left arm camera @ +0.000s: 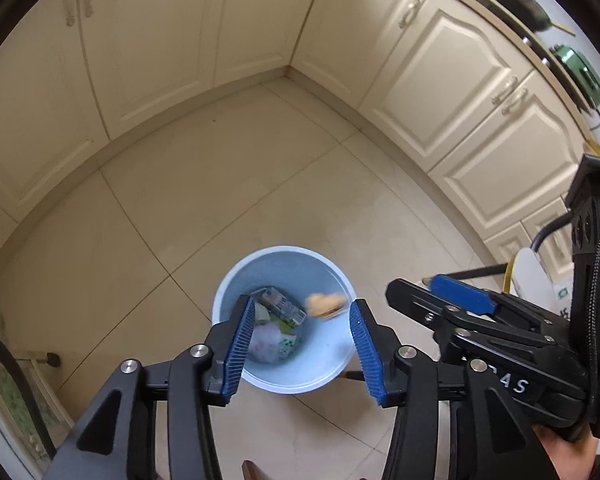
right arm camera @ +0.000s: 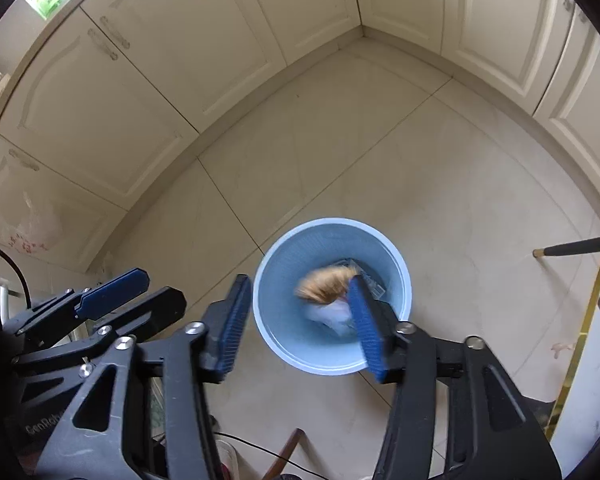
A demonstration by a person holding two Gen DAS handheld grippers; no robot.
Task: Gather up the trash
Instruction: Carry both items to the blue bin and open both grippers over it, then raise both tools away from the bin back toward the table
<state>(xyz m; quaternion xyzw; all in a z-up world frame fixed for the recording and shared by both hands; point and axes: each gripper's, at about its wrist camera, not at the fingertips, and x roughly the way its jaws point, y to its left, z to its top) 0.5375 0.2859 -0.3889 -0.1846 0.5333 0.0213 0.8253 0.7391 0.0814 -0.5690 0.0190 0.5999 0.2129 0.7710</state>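
A kitchen corner seen from above: cream cabinet doors (left arm camera: 440,80) line two walls and meet at a corner, over a floor of large beige tiles (left arm camera: 228,184). On the counter at the right edge of the left wrist view sit a dark wok (left arm camera: 516,0) and a green pot (left arm camera: 580,72).

A round pale-blue trash bin (left arm camera: 332,372) stands on the tiles, open at the top. Inside it lie a printed drink carton (left arm camera: 280,306), crumpled white paper or plastic (left arm camera: 266,340) and other scraps.

Both hand-held grippers point steeply down over the bin, side by side. The left gripper (left arm camera: 300,344) has its blue ribbed pads (left arm camera: 240,344) spread apart with nothing between them. The right gripper (right arm camera: 296,328) is likewise parted, gripping nothing.

A small tan, blurred piece of trash (right arm camera: 324,286) is in the air just inside the bin's mouth, near the right gripper's right pad; whether it touches the pad cannot be told.
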